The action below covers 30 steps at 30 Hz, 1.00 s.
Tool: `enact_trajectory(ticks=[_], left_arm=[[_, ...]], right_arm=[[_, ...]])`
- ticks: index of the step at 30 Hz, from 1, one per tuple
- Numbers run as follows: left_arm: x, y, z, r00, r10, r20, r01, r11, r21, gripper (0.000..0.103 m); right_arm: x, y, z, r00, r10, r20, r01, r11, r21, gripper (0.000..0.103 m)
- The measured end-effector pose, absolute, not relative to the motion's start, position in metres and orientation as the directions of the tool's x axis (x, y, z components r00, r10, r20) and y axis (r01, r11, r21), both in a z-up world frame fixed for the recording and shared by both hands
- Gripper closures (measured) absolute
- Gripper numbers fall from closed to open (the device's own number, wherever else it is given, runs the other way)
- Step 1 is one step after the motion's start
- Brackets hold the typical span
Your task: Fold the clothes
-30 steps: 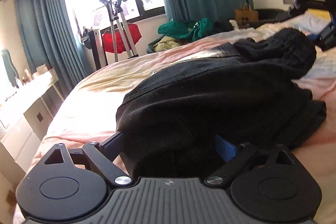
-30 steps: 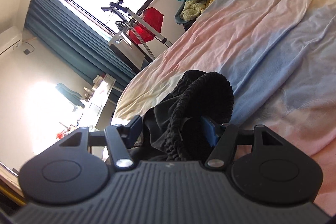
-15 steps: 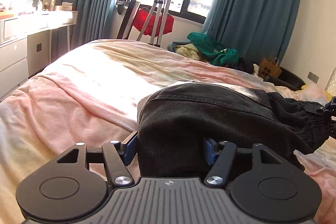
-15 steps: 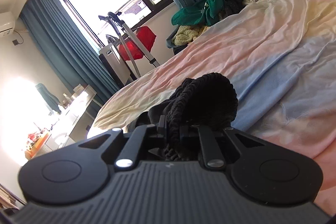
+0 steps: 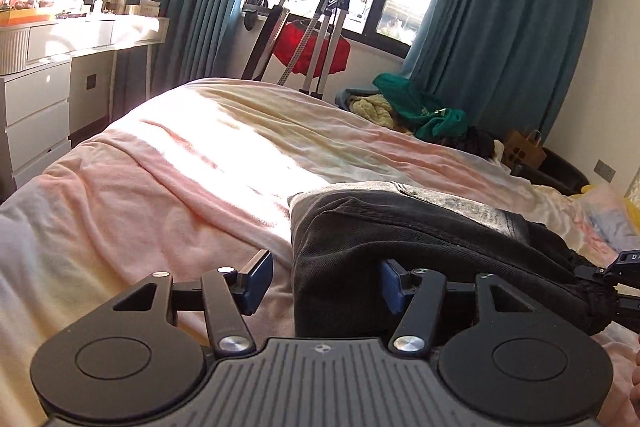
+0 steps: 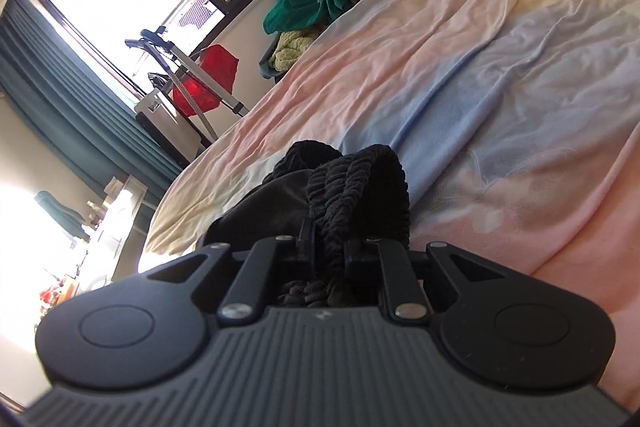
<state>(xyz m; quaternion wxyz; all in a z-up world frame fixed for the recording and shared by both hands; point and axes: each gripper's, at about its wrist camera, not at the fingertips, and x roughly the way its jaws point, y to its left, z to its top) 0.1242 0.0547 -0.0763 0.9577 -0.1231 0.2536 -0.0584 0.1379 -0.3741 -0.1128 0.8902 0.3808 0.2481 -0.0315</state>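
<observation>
A black garment (image 5: 420, 227) with a ribbed elastic waistband (image 6: 360, 179) lies bunched on the bed. In the left wrist view its folded end sits between the pads of my left gripper (image 5: 325, 273). The right pad touches the cloth, while the left pad (image 5: 256, 281) stands apart from it with pink sheet showing in the gap. These jaws are opening. My right gripper (image 6: 328, 243) pinches the waistband between its narrow jaws, which are easing open a little. Its black tip (image 5: 624, 279) shows at the far right of the left wrist view, at the garment's other end.
The bed sheet (image 5: 200, 155) is pink, yellow and pale blue. White drawers (image 5: 36, 115) stand left of the bed. Beyond it are a metal stand with a red item (image 5: 312, 47), a pile of green and yellow clothes (image 5: 416, 107) and a paper bag (image 5: 524, 151).
The left gripper rolled level and its jaws narrowed around the garment's end; its left pad now stands off the cloth. The right gripper's jaws closed from wide onto the waistband.
</observation>
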Motion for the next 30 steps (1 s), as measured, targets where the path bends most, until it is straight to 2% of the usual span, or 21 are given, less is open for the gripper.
enact_trajectory(ticks=[3, 6, 7, 8, 9, 10, 12, 18, 19, 26, 30], left_arm=[[0.128, 0.054, -0.077, 0.864, -0.174, -0.473, 0.047, 0.962, -0.268, 0.041], [0.126, 0.05, -0.076, 0.869, -0.159, -0.469, 0.047, 0.969, -0.241, 0.04], [0.125, 0.049, -0.076, 0.872, -0.152, -0.466, 0.048, 0.973, -0.228, 0.04], [0.123, 0.048, -0.075, 0.875, -0.146, -0.463, 0.049, 0.975, -0.215, 0.04], [0.122, 0.048, -0.075, 0.877, -0.14, -0.46, 0.047, 0.977, -0.207, 0.04], [0.12, 0.048, -0.074, 0.879, -0.135, -0.457, 0.045, 0.978, -0.202, 0.04], [0.118, 0.051, -0.071, 0.883, -0.132, -0.451, 0.036, 0.976, -0.216, 0.04], [0.108, 0.055, -0.066, 0.883, -0.137, -0.448, 0.029, 0.97, -0.241, 0.041], [0.107, 0.054, -0.066, 0.882, -0.139, -0.45, 0.03, 0.97, -0.241, 0.041], [0.103, 0.051, -0.068, 0.877, -0.136, -0.461, 0.033, 0.974, -0.223, 0.043], [0.101, 0.047, -0.068, 0.878, -0.123, -0.463, 0.038, 0.981, -0.188, 0.043]], right_arm=[[0.133, -0.371, -0.11, 0.882, 0.135, -0.451, 0.23, 0.713, 0.662, 0.085], [0.128, -0.366, -0.098, 0.881, 0.098, -0.462, 0.235, 0.758, 0.608, 0.077], [0.127, -0.365, -0.094, 0.882, 0.084, -0.464, 0.237, 0.772, 0.589, 0.067], [0.122, -0.366, -0.089, 0.887, 0.048, -0.46, 0.254, 0.78, 0.572, 0.064], [0.118, -0.368, -0.086, 0.893, 0.032, -0.45, 0.262, 0.776, 0.574, 0.056], [0.113, -0.371, -0.084, 0.898, 0.015, -0.44, 0.269, 0.772, 0.576, 0.04], [0.109, -0.377, -0.086, 0.895, 0.008, -0.446, 0.291, 0.746, 0.598, 0.02], [0.114, -0.377, -0.11, 0.839, 0.103, -0.534, 0.336, 0.675, 0.657, 0.02], [0.115, -0.376, -0.114, 0.833, 0.106, -0.543, 0.348, 0.663, 0.662, 0.018], [0.118, -0.372, -0.135, 0.82, 0.181, -0.544, 0.361, 0.574, 0.735, 0.016], [0.125, -0.36, -0.132, 0.802, 0.179, -0.57, 0.337, 0.652, 0.679, 0.017]])
